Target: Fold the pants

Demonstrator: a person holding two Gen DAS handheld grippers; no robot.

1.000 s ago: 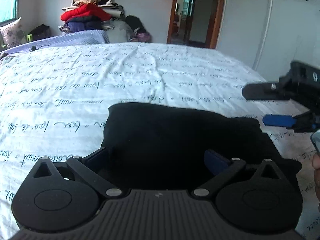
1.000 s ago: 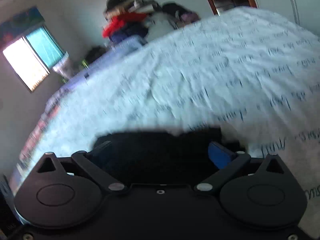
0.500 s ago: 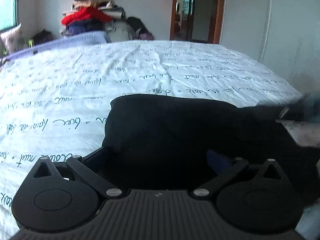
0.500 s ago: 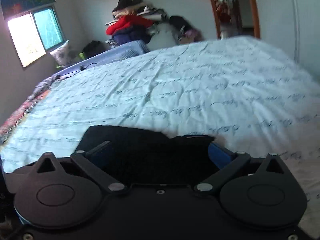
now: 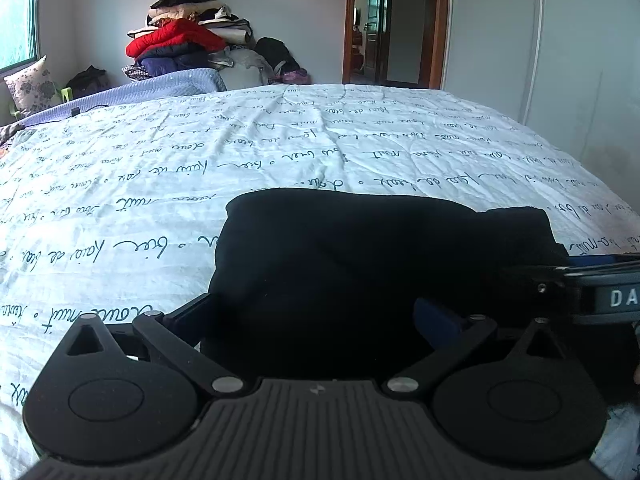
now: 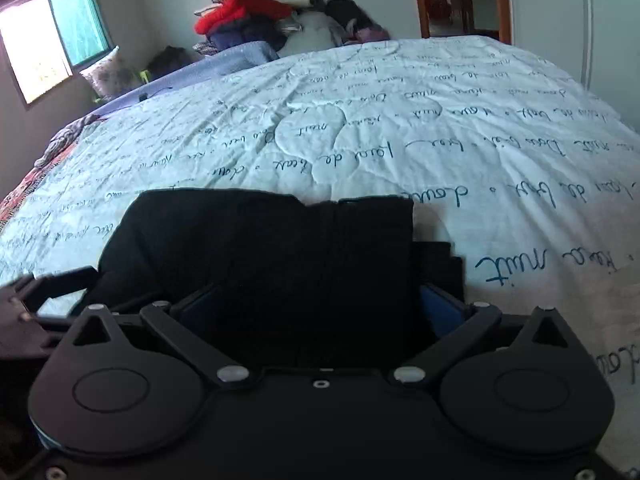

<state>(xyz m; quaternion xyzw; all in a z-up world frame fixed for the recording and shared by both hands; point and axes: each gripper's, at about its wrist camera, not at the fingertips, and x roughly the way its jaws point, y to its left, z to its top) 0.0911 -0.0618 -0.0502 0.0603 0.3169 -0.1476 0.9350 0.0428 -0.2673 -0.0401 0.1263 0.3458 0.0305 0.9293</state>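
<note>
**Pants folded to a compact bundle, last tidy-up left**

Though the black fabric pants (image 5: 372,264) already lie as a thick folded rectangle on the white script-printed bedspread (image 5: 240,152), one edge layer juts out — probably needing squaring. Left gripper (image 5: 320,320) and right gripper (image 6: 320,308) fingers stand wide apart over the cloth, gripping nothing.

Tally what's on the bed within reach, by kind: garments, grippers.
Black pants: 1, folded bundle on the bedspread
Grippers: 2, left gripper and right gripper, both open over the pants
Total: 3
</note>
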